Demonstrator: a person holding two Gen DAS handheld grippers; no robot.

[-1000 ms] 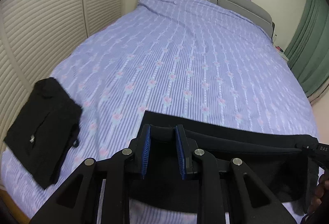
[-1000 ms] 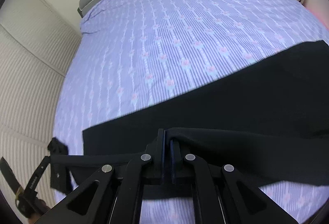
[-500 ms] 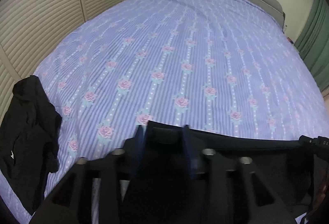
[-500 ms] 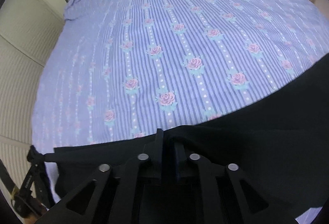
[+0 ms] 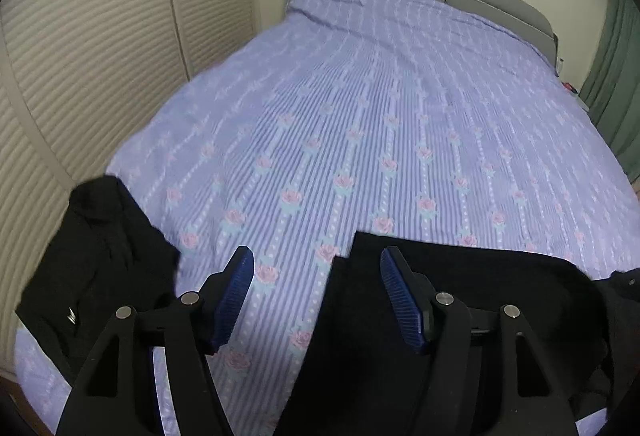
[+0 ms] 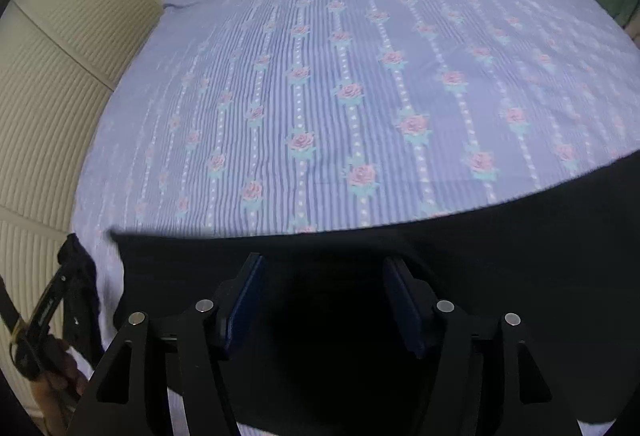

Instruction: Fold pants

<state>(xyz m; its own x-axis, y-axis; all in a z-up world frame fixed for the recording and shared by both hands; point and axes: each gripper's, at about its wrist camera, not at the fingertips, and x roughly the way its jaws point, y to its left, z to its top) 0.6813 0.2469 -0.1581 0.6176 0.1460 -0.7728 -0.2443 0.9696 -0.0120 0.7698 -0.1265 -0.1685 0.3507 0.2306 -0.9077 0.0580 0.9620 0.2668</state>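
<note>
Left gripper [image 5: 316, 292]: our jaws opening, nothing gripped.
Right gripper [image 6: 322, 300]: opening, empty, directly over cloth.
Pants [image 5: 460, 316]: long axis crosswise, right of our left gripper.

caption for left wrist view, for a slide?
Left gripper opening above black pants laid on the floral bedsheet; second dark garment at left.
</note>
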